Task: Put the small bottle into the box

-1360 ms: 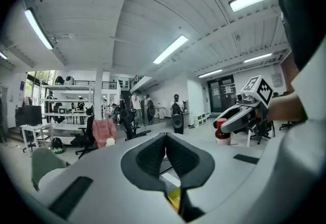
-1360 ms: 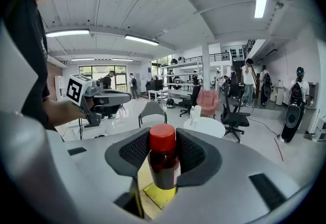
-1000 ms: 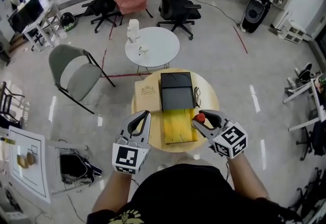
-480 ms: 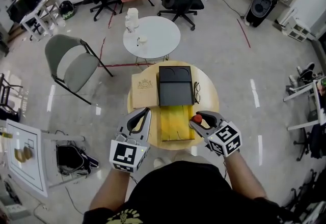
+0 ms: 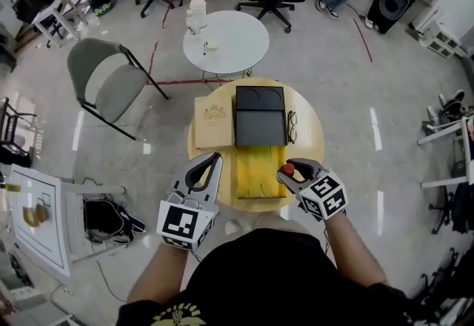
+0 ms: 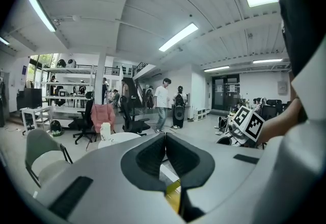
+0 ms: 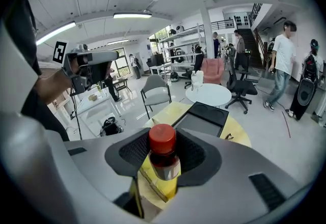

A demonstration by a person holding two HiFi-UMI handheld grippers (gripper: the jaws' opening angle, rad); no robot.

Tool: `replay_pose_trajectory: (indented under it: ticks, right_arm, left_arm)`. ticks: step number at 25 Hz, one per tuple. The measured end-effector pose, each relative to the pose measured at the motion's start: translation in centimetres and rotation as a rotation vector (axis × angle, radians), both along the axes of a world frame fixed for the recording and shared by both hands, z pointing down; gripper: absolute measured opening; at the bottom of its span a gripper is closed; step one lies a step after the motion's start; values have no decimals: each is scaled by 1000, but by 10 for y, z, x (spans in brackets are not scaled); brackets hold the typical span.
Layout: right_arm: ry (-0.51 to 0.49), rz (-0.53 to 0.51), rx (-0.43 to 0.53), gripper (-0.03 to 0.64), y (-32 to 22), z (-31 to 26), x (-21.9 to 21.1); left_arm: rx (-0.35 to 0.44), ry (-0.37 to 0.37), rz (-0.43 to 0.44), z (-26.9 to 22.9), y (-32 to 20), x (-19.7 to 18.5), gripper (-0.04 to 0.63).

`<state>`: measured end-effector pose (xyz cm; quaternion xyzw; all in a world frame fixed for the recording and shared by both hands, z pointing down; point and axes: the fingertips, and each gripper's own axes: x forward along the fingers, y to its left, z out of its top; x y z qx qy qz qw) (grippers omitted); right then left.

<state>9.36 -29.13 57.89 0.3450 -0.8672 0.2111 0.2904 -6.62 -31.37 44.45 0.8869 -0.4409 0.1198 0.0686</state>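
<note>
We hold the left gripper (image 5: 214, 160) and the right gripper (image 5: 289, 173) over the near edge of the round wooden desk (image 5: 309, 145). The left gripper's jaws meet at their tips. The right gripper's jaws are closed on the small bottle (image 5: 287, 167), of which only the red cap shows. Between the two grippers lies a yellow tray (image 5: 259, 175). Beyond it, touching its far edge, sits the black box (image 5: 259, 118). Ahead of the left gripper, just beside the box, lies a tan board (image 5: 211, 123) bearing an emblem. Ahead of the right gripper, on the box's other side, lies a pair of glasses (image 5: 291, 126). Well beyond the desk stand a white round table (image 5: 231, 43) and a folding chair (image 5: 111, 86).
</note>
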Motion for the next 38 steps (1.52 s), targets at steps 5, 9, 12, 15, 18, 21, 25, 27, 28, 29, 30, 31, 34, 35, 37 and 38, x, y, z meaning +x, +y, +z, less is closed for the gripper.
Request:
replay_pose_trajectory:
  ticks: [5, 9, 12, 15, 18, 21, 25, 27, 28, 29, 30, 31, 34, 35, 37, 38]
  right_arm:
    - [17, -6, -32, 167, -1, 21, 4]
    - [29, -7, -63, 169, 0, 40, 8]
    - [38, -2, -89, 169, 1, 59, 10]
    - [48, -5, -111, 169, 0, 76, 10]
    - [61, -5, -134, 169, 2, 94, 11]
    - [70, 3, -161, 169, 3, 111, 12]
    - [99, -7, -199, 169, 8, 133, 13]
    - [112, -12, -216, 169, 10, 143, 14]
    - [119, -13, -224, 169, 10, 148, 14]
    - [124, -14, -232, 169, 11, 152, 14]
    - [128, -14, -239, 169, 11, 156, 13]
    - [131, -15, -246, 169, 12, 159, 13]
    - [141, -19, -263, 169, 14, 169, 12]
    - [145, -20, -265, 169, 15, 171, 11]
    - [154, -24, -267, 169, 16, 174, 10]
    - [158, -25, -268, 169, 17, 176, 9]
  left_arm:
    - [-21, -15, -5, 6, 2, -1, 19]
    - [-38, -20, -1, 12, 8, 1, 18]
    - [-45, -27, -2, 15, 10, 2, 18]
    - [-46, -35, 0, 16, 10, 3, 18]
    - [-45, -38, 0, 15, 12, 3, 20]
    - [-44, -40, -5, 15, 13, 2, 18]
    - [-45, -43, -6, 16, 15, 0, 19]
    - [-44, -47, -9, 16, 15, -1, 19]
    - [-44, -49, -11, 16, 15, -2, 18]
    - [-44, -50, -11, 16, 16, -3, 19]
    - [-44, -50, -10, 15, 16, -4, 18]
    - [-43, -50, -10, 14, 16, -4, 19]
    - [-43, -55, -14, 15, 17, -8, 18]
    - [-45, -59, -17, 16, 18, -9, 19]
    - [-45, -61, -23, 17, 19, -13, 18]
    - [-42, -58, -24, 16, 19, -13, 18]
